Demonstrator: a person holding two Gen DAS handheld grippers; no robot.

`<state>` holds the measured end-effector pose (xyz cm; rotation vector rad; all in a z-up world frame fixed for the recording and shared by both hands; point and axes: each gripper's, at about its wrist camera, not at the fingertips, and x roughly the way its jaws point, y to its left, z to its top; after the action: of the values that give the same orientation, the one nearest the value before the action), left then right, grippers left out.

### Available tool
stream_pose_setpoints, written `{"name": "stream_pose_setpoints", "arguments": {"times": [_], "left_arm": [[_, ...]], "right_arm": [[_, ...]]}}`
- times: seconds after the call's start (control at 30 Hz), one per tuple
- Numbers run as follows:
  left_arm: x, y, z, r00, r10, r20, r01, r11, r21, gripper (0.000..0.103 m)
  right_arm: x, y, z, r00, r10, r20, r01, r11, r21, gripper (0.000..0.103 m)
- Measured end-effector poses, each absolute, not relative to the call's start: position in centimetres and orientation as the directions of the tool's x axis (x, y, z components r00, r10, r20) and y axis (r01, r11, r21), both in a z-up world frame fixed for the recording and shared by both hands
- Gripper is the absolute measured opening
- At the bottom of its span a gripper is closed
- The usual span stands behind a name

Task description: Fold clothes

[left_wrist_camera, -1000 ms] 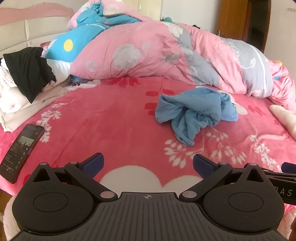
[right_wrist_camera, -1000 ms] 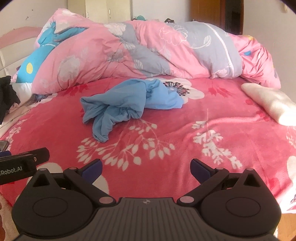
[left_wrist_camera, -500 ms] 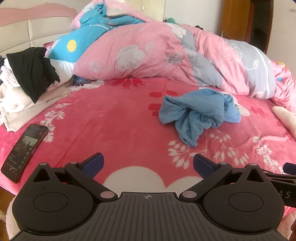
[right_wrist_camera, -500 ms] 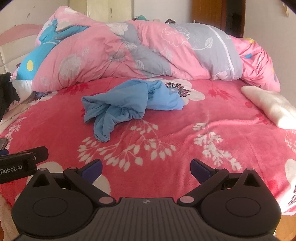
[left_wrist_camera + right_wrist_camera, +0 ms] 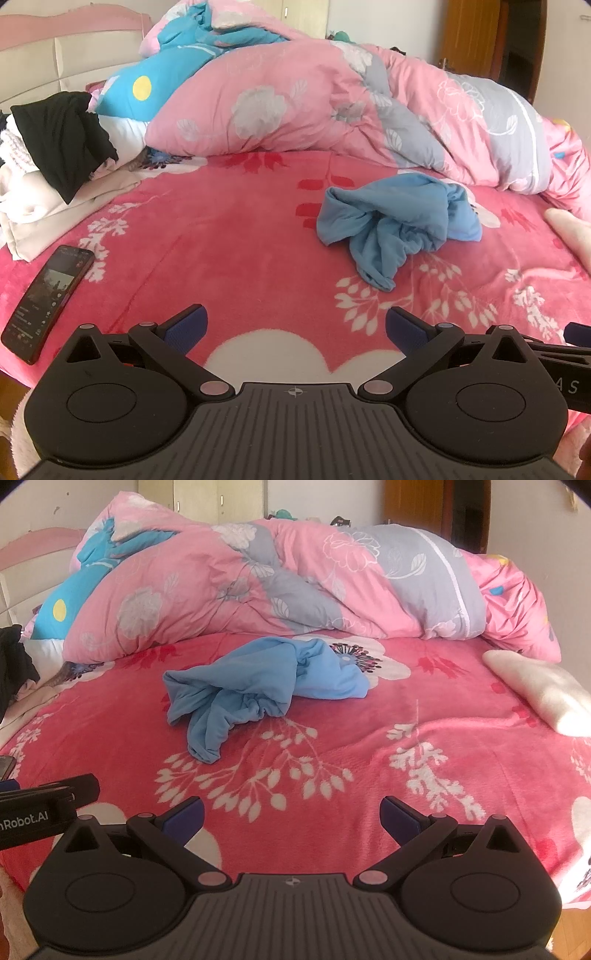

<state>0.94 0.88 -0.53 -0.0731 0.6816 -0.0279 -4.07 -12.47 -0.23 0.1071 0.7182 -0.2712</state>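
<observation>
Phone (image 5: 46,299) and clothes pile (image 5: 48,177) are showing fully only in the left wrist view, lying along the left side of the frame, with a black cloth (image 5: 62,144) hanging over the pile. The right wrist view is showing just a sliver of the phone at its left edge, but it is giving a fuller look at the white fluffy thing (image 5: 543,690) on the right side of the frame. Both views are showing the big pink quilt (image 5: 332,110) bunched up across the top of the frame.

Left gripper (image 5: 295,326) is hanging low at the bottom of its frame with its jaws spread wide apart. It is holding nothing and touching nothing. Right gripper (image 5: 291,812) is sitting the same way, jaws wide apart and empty, just above the red blanket (image 5: 369,738).

Blue garment (image 5: 395,225) is lying on the red blanket, right of the middle in the left wrist view and left of the middle (image 5: 258,690) in the right wrist view. It is all scrunched and twisted, not folded, with one bunched end pointing down toward the grippers. It is sitting well apart from both grippers and close to the quilt.
</observation>
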Motion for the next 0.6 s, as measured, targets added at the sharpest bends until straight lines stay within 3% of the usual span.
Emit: {"name": "stream_pose_setpoints", "arguments": {"times": [0.6], "left_arm": [[1.53,1.03,-0.75,0.771,-0.063,-0.633,0.012,0.996,-0.084,0.103]], "right_arm": [[-3.3,-12.18,-0.39,0.716,-0.207,-0.667,0.282,0.959,0.005,0.103]]}}
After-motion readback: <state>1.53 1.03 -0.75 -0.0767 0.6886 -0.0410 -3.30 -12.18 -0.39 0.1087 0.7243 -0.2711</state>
